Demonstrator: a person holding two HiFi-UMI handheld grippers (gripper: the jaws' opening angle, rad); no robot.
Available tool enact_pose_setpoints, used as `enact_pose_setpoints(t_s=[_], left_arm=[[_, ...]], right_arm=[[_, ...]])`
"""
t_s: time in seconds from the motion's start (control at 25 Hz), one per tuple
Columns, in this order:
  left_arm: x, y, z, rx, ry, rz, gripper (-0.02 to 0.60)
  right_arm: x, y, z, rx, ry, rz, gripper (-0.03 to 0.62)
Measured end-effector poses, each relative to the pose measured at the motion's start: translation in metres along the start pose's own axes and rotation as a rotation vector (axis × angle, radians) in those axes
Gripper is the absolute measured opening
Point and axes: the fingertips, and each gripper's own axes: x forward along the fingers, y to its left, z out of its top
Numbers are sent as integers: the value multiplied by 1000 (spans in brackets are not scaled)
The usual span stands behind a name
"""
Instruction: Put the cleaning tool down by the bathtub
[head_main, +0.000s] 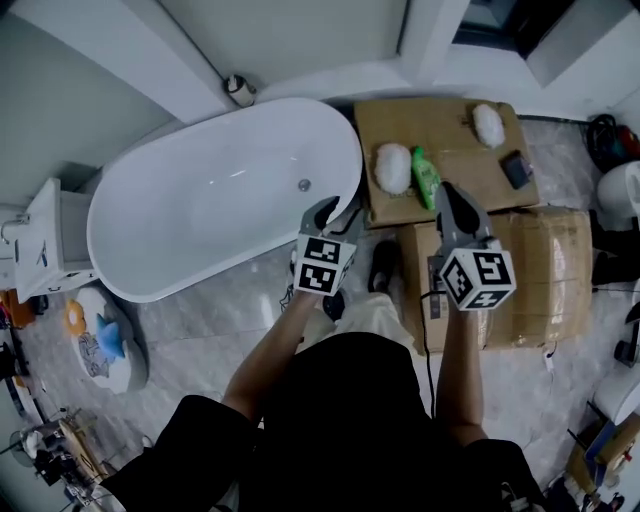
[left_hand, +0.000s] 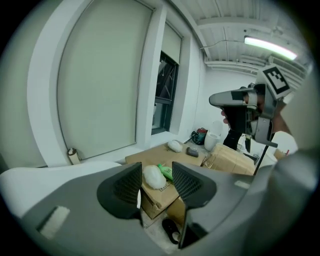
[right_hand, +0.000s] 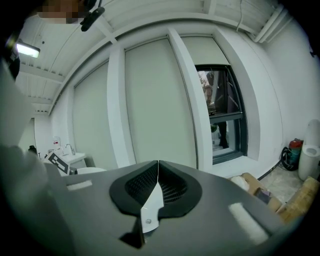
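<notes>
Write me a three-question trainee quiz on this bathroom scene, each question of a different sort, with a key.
1. True or false: the right gripper has its jaws together with nothing between them.
2. Multiple choice: the green bottle lies on A) a shelf, B) the cardboard box, C) a chair.
3. Fill in: the number of white fluffy pads on that box is ____.
Key: 1 true; 2 B; 3 two.
</notes>
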Motion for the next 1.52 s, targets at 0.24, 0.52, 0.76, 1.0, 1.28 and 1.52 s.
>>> enact_pose_setpoints(t_s=[0.24,0.52,0.76,1.0,1.28,1.52], left_arm=[[-48,13,-4,15,-51,2,175],[-89,11,20,41,-140,-19,153],[-112,10,45,60,-204,-36,135],[-127,2,73,92,-260,-54,113],[-142,2,100,103,-314,-41,65],[-153,-4,112,114,-353,-26,29]], right_arm=[[-29,40,5,-32,-32,-19,11],[-58,75,12,-72,-56,-36,11],[-70,98,26,-97,-83,-21,11],[-77,108,47,-113,-134,-9,11],[-79,110,61,-134,-158,-2,9],[-82,113,64,-154,-165,16,10]])
